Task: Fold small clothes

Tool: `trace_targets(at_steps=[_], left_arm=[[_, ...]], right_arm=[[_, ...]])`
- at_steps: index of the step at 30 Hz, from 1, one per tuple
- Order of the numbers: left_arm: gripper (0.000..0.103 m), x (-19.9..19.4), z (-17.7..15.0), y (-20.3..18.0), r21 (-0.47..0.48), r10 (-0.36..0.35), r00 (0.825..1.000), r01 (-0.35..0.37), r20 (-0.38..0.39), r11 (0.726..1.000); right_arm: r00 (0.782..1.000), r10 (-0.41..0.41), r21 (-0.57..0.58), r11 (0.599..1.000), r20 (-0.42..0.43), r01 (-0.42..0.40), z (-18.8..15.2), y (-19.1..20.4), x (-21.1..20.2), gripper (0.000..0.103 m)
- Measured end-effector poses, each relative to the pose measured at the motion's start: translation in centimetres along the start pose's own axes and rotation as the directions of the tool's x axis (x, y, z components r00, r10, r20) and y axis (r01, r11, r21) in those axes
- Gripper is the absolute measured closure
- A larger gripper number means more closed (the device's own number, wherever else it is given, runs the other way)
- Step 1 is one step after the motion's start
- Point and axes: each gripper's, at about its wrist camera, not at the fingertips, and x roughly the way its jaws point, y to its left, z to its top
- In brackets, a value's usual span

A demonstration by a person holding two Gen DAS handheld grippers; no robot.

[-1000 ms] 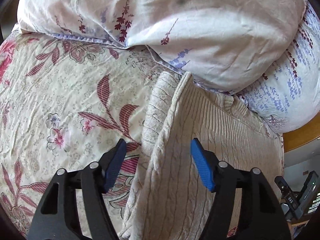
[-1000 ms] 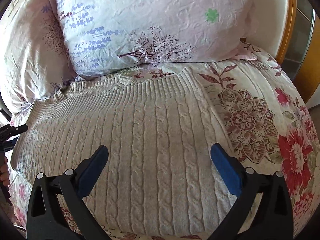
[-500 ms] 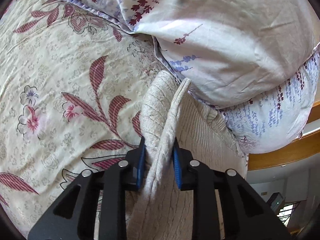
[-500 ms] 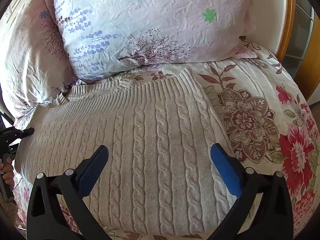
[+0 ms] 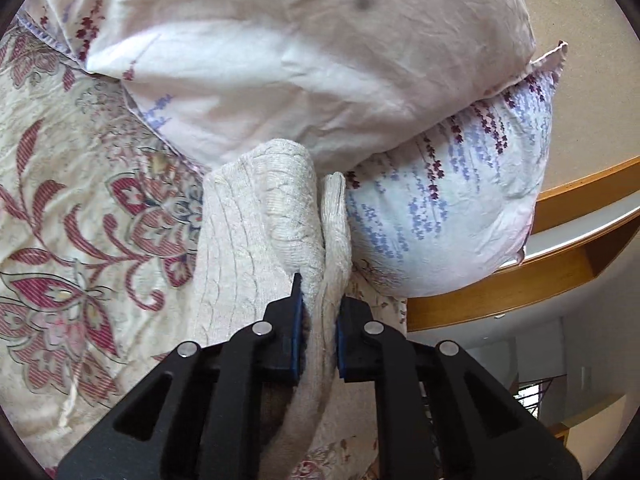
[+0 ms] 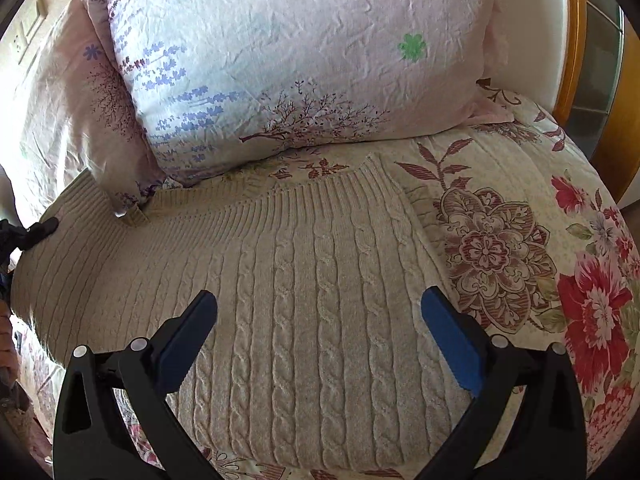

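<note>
Clearly the left gripper (image 5: 318,332) is pinching a bunched edge of the cream cable-knit sweater (image 6: 304,304), its jaws closed on a thick roll of knit, while the right gripper (image 6: 320,336) is hovering wide open above the sweater's middle, holding nothing. The sweater is lying flat across the floral bedspread (image 6: 520,248), its ribbed far edge touching the blue-flowered pillow (image 6: 280,60), and its left part is tucking under that pillow's corner.

Likely trouble is waiting at that corner: as the left side is being carried over, the knit could be dragging the pillow along or snagging beneath it, skewing the fold. The roll in the jaws is looking bulky and uneven, so a layer may be slipping out midway. With nothing pressing the middle down, the whole sweater could be sliding right instead of creasing.

Open bedspread is lying to the right of the sweater, giving room for laying the fold. Far room is being blocked by the pillows; the wooden bed frame (image 6: 574,40) is bounding the far right.
</note>
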Motion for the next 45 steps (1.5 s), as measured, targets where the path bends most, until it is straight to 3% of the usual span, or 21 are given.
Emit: trace_targets(at_steps=[6,14,18,24,25,26,30,31,33,34,37,39,41,45], left_arm=[[0.092,4.3,-1.3,-5.0,0.016,-0.087,0.994,0.089,-0.070,0.996],[0.092,12.7,-4.6,-10.8,0.011,-0.159,0.962,0.166,-0.220,0.986],[0.092,16.9,-6.8,-12.5,0.029,-0.142,0.942,0.158,-0.303,0.987],[0.091,22.1,-9.9,-12.7,0.075,-0.032,0.916,0.067,-0.399,0.995],[0.090,22.8,-10.3,-12.7,0.064,-0.024,0.910,0.055,-0.414,0.996],[0.080,23.5,-10.6,-12.8,0.044,-0.034,0.902,0.058,-0.430,0.997],[0.051,22.7,-10.1,-14.1,0.012,-0.165,0.877,0.191,-0.450,0.981],[0.040,22.2,-9.6,-15.2,0.031,-0.183,0.883,0.218,-0.432,0.975],[0.033,20.0,-8.4,-15.9,0.095,-0.180,0.907,0.232,-0.382,0.968],[0.030,18.7,-7.8,-16.0,0.144,-0.150,0.925,0.212,-0.349,0.967],[0.027,15.7,-6.5,-15.5,0.269,-0.019,0.971,0.084,-0.238,0.959],[0.027,14.6,-5.9,-14.7,0.288,0.031,0.981,0.027,-0.193,0.957],[0.027,12.7,-5.5,-13.2,0.293,0.076,0.985,-0.027,-0.157,0.956],[0.027,10.6,-5.5,-10.6,0.305,0.149,0.982,-0.108,-0.114,0.946]], right_arm=[[1.000,0.013,0.038,0.999,0.019,-0.013,0.1,-1.6,-0.8,0.001],[0.999,-0.025,0.142,0.990,0.040,0.019,-0.8,-6.3,-2.4,0.001],[0.998,-0.049,0.210,0.977,0.036,0.040,-1.8,-9.0,-2.9,0.001],[0.998,-0.050,0.270,0.962,0.037,0.038,-2.6,-11.2,-3.4,0.001],[0.998,-0.047,0.276,0.961,0.037,0.035,-2.5,-11.5,-3.4,0.001],[0.998,-0.044,0.281,0.959,0.037,0.031,-2.5,-11.6,-3.5,0.001],[0.998,0.006,0.309,0.951,0.067,-0.026,-1.6,-12.2,-4.1,0.001],[0.996,0.040,0.317,0.946,0.082,-0.064,-1.2,-12.3,-4.3,0.005],[0.985,0.138,0.325,0.931,0.107,-0.165,-0.2,-12.3,-4.6,0.020],[0.975,0.190,0.325,0.921,0.113,-0.217,0.3,-12.0,-4.7,0.027],[0.946,0.317,0.315,0.893,0.067,-0.321,1.9,-10.7,-4.1,0.036],[0.932,0.363,0.311,0.884,0.012,-0.348,2.4,-9.7,-3.3,0.036],[0.932,0.358,0.322,0.890,-0.055,-0.322,2.2,-8.9,-2.6,0.036],[0.914,0.380,0.444,0.850,-0.141,-0.284,0.9,-9.8,-1.1,0.036]])
